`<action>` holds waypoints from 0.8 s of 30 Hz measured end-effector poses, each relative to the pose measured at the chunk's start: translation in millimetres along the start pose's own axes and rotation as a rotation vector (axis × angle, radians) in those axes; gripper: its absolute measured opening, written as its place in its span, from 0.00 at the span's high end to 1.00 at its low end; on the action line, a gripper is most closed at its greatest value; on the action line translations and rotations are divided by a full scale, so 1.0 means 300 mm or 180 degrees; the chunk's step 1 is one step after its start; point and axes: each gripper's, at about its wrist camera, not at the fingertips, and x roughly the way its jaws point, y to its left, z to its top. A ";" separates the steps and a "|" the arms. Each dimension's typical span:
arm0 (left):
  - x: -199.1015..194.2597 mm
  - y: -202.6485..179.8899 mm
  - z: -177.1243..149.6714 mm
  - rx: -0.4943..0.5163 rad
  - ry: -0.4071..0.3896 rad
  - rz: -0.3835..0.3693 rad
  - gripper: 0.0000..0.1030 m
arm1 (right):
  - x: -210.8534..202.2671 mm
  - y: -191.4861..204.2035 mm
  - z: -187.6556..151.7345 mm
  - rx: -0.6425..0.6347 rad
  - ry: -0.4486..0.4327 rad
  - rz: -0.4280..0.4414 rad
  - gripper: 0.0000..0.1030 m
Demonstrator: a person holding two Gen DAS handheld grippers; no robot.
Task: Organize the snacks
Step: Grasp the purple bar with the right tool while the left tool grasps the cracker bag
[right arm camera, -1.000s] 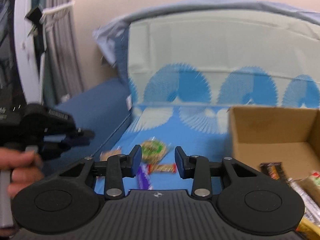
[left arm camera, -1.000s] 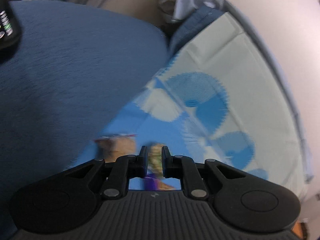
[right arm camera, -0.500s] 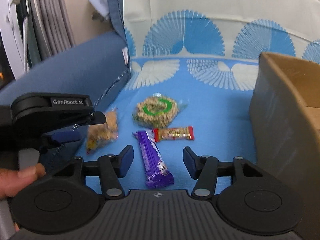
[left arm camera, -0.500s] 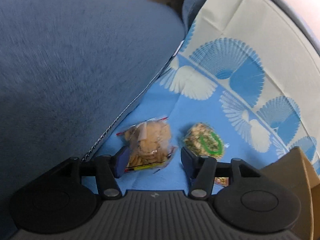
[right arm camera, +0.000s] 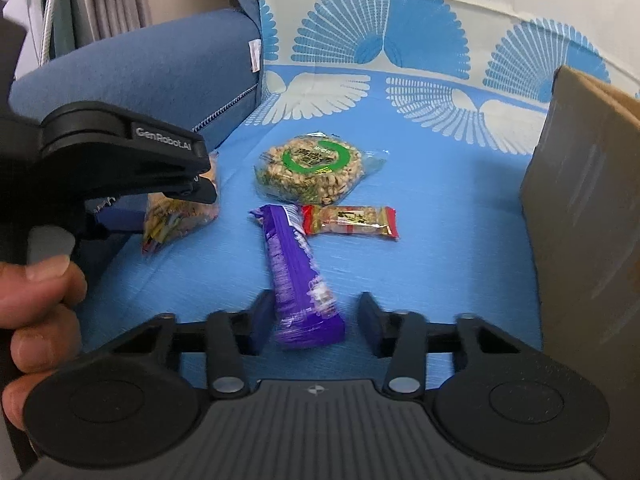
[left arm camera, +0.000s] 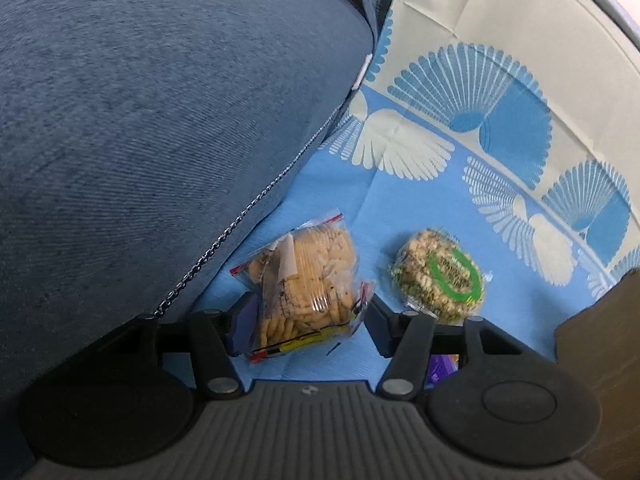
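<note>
Your left gripper [left arm camera: 305, 322] stands wide around the near end of the cracker bag [left arm camera: 306, 286], pads apart from it. Your right gripper [right arm camera: 310, 322] is closing around the purple bar [right arm camera: 298, 270], pads not yet pressing; the cardboard box [right arm camera: 584, 208] stands to its right.

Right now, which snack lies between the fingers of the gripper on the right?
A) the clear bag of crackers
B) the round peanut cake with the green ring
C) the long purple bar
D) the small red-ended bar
C: in the right wrist view the purple bar lies lengthwise between the fingers of the right gripper, whose jaws are closing but do not yet press on it.
</note>
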 end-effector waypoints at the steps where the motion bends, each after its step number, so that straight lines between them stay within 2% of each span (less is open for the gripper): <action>1: -0.003 -0.003 -0.001 0.0039 -0.0005 0.0012 0.44 | -0.002 0.000 -0.003 -0.0041 -0.0012 -0.0016 0.66; 3: -0.011 -0.008 0.001 0.0132 -0.0019 0.0049 0.48 | -0.008 -0.006 -0.002 -0.0033 -0.0004 -0.0004 0.66; 4: -0.017 -0.009 0.004 0.0160 -0.0010 0.0057 0.50 | -0.014 -0.009 -0.001 -0.0035 0.0004 -0.0020 0.73; 5: -0.024 -0.008 0.009 0.0163 0.0005 0.0040 0.52 | -0.019 -0.011 -0.001 -0.0036 0.0019 -0.0038 0.75; 11: -0.101 0.001 0.031 0.0209 0.0119 -0.0210 0.55 | -0.116 -0.013 0.008 -0.0049 0.0044 -0.0020 0.81; 17: -0.187 0.034 -0.003 0.0288 0.0482 -0.0455 0.55 | -0.254 -0.007 -0.031 -0.0108 0.0167 -0.0021 0.82; 21: -0.250 0.057 -0.062 0.0479 0.0899 -0.0675 0.55 | -0.344 0.006 -0.086 -0.0112 0.0308 -0.0010 0.82; 24: -0.290 0.064 -0.105 0.0613 0.1059 -0.0745 0.54 | -0.393 0.021 -0.141 -0.0035 0.0479 0.0065 0.78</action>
